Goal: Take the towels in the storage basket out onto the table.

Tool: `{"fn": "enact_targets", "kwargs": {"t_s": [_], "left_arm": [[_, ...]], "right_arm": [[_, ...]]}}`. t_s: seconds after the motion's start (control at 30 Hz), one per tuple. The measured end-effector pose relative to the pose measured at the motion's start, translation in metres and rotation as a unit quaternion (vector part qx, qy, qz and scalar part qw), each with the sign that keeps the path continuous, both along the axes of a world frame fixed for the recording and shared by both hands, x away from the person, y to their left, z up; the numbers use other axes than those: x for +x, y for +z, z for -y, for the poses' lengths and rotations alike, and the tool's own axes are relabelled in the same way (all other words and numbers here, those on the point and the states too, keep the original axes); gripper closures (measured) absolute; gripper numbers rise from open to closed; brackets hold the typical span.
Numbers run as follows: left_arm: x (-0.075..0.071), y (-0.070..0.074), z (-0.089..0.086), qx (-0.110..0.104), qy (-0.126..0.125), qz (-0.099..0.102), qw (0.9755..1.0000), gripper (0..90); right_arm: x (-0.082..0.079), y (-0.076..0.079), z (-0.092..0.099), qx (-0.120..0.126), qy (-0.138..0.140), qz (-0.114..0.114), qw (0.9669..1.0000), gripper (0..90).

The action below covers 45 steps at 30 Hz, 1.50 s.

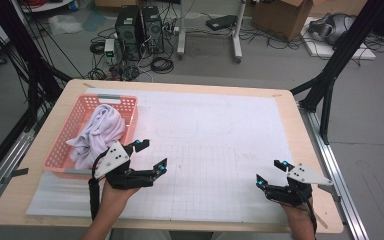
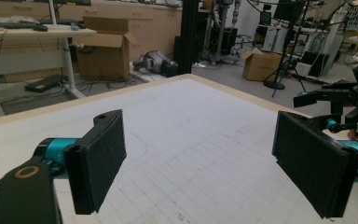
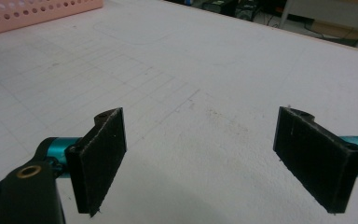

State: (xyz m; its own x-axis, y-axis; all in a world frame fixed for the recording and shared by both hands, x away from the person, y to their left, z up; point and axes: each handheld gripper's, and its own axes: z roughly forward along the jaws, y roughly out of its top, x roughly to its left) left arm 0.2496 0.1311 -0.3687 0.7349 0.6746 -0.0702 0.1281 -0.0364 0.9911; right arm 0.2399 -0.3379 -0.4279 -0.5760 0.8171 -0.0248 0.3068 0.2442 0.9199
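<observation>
A pink plastic basket stands at the table's left side with a crumpled pale lilac cloth inside it. My left gripper hovers just right of the basket's near corner, jaws wide apart and empty. In the left gripper view its pads frame bare gridded mat, and the right gripper shows at the far right. My right gripper is near the front right of the mat, open with nothing between its pads. The basket's edge shows at the top left of the right gripper view.
A white gridded mat covers most of the wooden table. Black frame posts stand at the table's right and left. Computer towers, cables and cardboard boxes lie on the floor beyond.
</observation>
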Motion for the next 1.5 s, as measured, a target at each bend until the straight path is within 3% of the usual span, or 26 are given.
{"fn": "enact_targets", "kwargs": {"t_s": [0.07,0.17,0.4,0.6,0.83,0.9,0.93,1.07,1.1,1.13,1.17,1.3,1.37,1.4,1.47,1.5], "left_arm": [[0.001,0.006,-0.004,0.002,0.000,0.006,1.0000,17.7],[0.009,0.017,-0.016,-0.005,-0.005,-0.001,1.0000,17.7],[0.018,0.034,-0.045,-0.002,0.019,0.009,0.9998,17.7],[0.026,0.040,-0.062,0.008,0.040,0.009,0.9991,17.6],[0.048,0.036,-0.092,0.018,0.065,-0.020,0.9975,17.3],[0.057,0.033,-0.106,0.030,0.086,-0.035,0.9952,17.4],[0.057,0.033,-0.106,0.030,0.086,-0.035,0.9952,17.4],[0.074,0.028,-0.124,0.052,0.122,-0.067,0.9889,17.4],[0.074,0.028,-0.124,0.052,0.122,-0.067,0.9889,17.4],[0.077,0.026,-0.127,0.058,0.128,-0.074,0.9873,17.4],[0.083,0.023,-0.131,0.074,0.145,-0.084,0.9831,17.4],[0.095,0.014,-0.139,0.108,0.171,-0.117,0.9723,17.5],[0.101,0.009,-0.143,0.129,0.183,-0.132,0.9656,17.6],[0.101,0.009,-0.143,0.129,0.183,-0.132,0.9656,17.6],[0.106,0.004,-0.147,0.140,0.191,-0.156,0.9589,17.6],[0.109,0.001,-0.149,0.151,0.198,-0.168,0.9537,17.8]], "right_arm": [[-0.001,0.000,0.001,0.000,-0.001,0.000,1.0000,15.9],[-0.002,0.000,0.002,-0.001,-0.001,-0.001,1.0000,15.9],[-0.004,0.000,0.002,0.001,-0.003,-0.001,1.0000,15.9],[-0.004,0.000,0.001,0.000,0.002,-0.003,1.0000,15.9],[-0.003,-0.001,0.000,-0.002,0.005,-0.003,1.0000,15.9],[-0.002,-0.001,0.000,0.000,0.004,-0.006,1.0000,15.9],[-0.002,-0.001,0.000,0.000,0.003,-0.007,1.0000,15.9],[-0.002,-0.002,-0.001,0.000,0.004,-0.008,1.0000,15.9],[-0.002,-0.002,-0.001,-0.002,0.006,-0.009,0.9999,15.9],[-0.001,-0.002,-0.001,-0.003,0.006,-0.007,1.0000,15.9],[-0.001,-0.002,-0.001,-0.004,0.006,-0.007,1.0000,15.9],[-0.001,-0.003,-0.002,-0.005,0.008,-0.008,0.9999,15.9],[-0.002,-0.003,-0.002,-0.003,0.009,-0.012,0.9999,15.9],[-0.002,-0.003,-0.002,-0.004,0.010,-0.013,0.9999,15.9],[-0.002,-0.003,-0.002,-0.004,0.009,-0.013,0.9999,15.9],[-0.001,-0.003,-0.002,-0.006,0.009,-0.010,0.9999,15.9]]}}
